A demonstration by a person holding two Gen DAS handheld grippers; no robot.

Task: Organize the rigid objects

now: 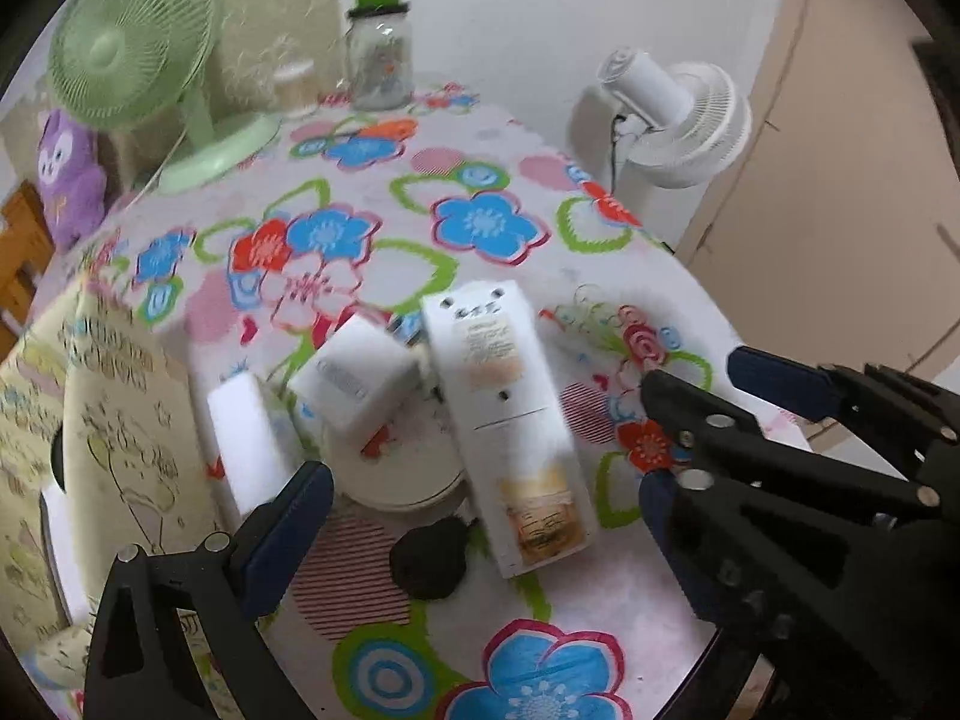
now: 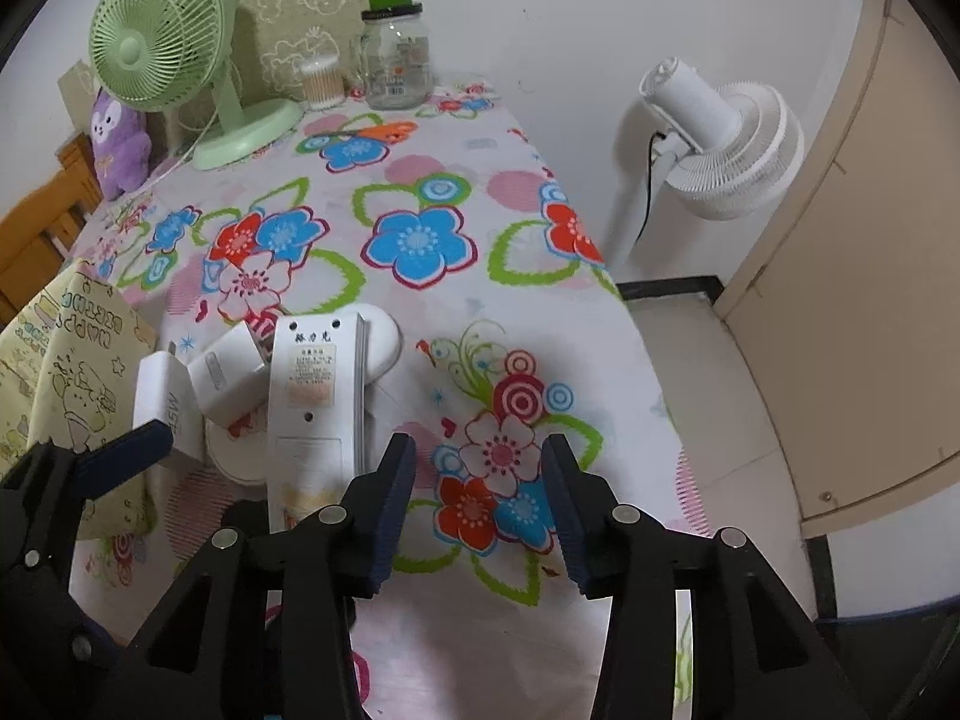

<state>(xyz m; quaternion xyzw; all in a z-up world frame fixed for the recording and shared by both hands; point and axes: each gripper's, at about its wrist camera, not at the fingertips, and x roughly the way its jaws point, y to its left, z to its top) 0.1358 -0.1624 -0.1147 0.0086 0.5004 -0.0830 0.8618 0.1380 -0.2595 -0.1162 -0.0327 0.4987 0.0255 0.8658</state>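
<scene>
A long white remote-like device (image 1: pixel 510 420) lies on the flowered tablecloth, partly over a round cream disc (image 1: pixel 402 474). Two white chargers (image 1: pixel 354 384) (image 1: pixel 246 438) lie to its left and a black plug (image 1: pixel 429 558) sits at its near end. My left gripper (image 1: pixel 480 516) is open, its fingers on either side of this pile and just above it. In the right wrist view the same device (image 2: pixel 312 396) and chargers (image 2: pixel 228 378) lie left of my right gripper (image 2: pixel 480 504), which is open and empty over the cloth. The left gripper's finger (image 2: pixel 126 456) shows there too.
A yellow cartoon-print bag (image 1: pixel 102 432) stands at the table's left edge. A green desk fan (image 2: pixel 174 54), a glass jar (image 2: pixel 396 60) and a cotton swab tub (image 2: pixel 321 81) stand at the far end. A white floor fan (image 2: pixel 720 138) stands off the right edge.
</scene>
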